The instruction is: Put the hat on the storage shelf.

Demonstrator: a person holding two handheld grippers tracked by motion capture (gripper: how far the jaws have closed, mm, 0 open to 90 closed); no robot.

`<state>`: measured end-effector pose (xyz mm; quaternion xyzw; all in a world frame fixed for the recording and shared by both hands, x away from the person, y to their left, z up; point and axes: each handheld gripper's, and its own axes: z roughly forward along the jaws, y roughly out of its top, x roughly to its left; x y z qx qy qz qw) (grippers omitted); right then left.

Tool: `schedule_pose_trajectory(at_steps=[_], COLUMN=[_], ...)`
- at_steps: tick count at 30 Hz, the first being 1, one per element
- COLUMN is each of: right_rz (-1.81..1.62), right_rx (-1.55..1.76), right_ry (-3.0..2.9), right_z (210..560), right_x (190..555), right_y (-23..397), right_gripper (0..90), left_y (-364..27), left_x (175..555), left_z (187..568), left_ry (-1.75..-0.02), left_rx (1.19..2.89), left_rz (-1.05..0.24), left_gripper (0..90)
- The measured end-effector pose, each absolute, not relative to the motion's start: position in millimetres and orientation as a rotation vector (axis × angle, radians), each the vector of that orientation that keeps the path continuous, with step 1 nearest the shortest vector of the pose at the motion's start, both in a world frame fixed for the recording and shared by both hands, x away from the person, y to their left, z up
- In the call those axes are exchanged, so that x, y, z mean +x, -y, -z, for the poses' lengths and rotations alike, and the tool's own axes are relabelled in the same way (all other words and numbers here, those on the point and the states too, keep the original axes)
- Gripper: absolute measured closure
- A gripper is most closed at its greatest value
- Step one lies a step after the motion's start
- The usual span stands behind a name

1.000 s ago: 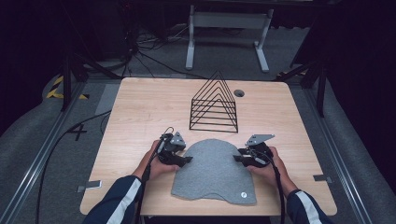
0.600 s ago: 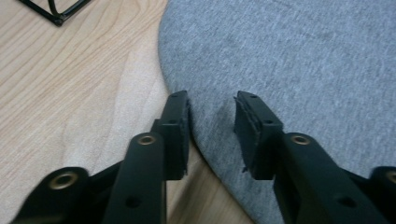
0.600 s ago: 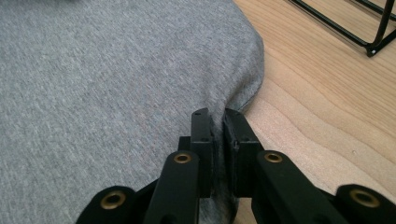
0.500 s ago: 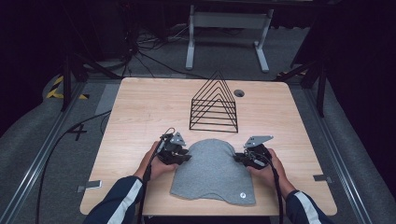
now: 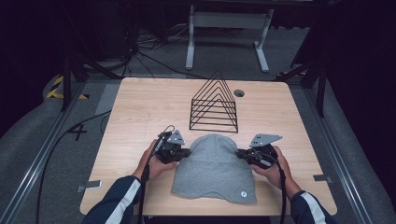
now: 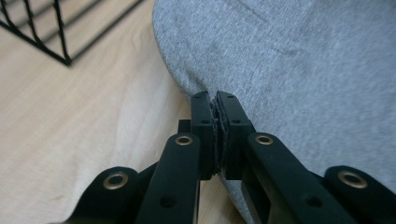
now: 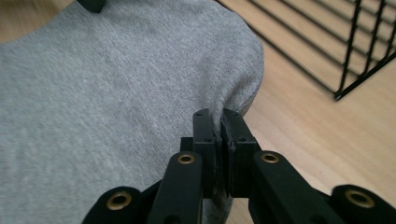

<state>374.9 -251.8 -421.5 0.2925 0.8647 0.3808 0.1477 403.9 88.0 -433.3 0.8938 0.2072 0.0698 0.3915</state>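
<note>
Both grippers have edged a little toward the near edge of the table since a second ago, and the grey beanie (image 5: 214, 165) has come with them, its rounded crown now a touch farther from the black wire rack (image 5: 214, 105). Otherwise little differs: the beanie lies flat on the wooden table (image 5: 140, 107), crown pointing away from the person, brim toward them, a small round tag near its near right corner.

At the beanie's left edge the left gripper (image 5: 187, 152) has its jaws pressed together on a fold of the grey knit; the left gripper view shows fabric pinched between the pads (image 6: 219, 130). At the opposite edge the right gripper (image 5: 240, 153) likewise pinches the beanie's side, the cloth bunching up into its closed jaws in the right gripper view (image 7: 219, 140). Hands in dark sleeves with white stripes hold both tools. The rack stands upright just beyond the crown, apart from it.
</note>
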Motion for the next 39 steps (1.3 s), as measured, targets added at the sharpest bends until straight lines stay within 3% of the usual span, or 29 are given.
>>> schedule_pose_trajectory(at_steps=[25,39], right_rz=[-1.181,-1.225], right_rx=[0.666,0.666], right_ry=[-2.269,-2.123], right_z=[310,231], right_x=[373,393], right_y=[262,270], right_gripper=[85.8,85.8], left_y=[-74,-67], left_x=[407,438], left_z=[317,235], left_ry=[-0.339,-0.299], left_rx=[2.121,2.029], left_rz=[-0.374,-0.459], left_gripper=[87.3,87.7])
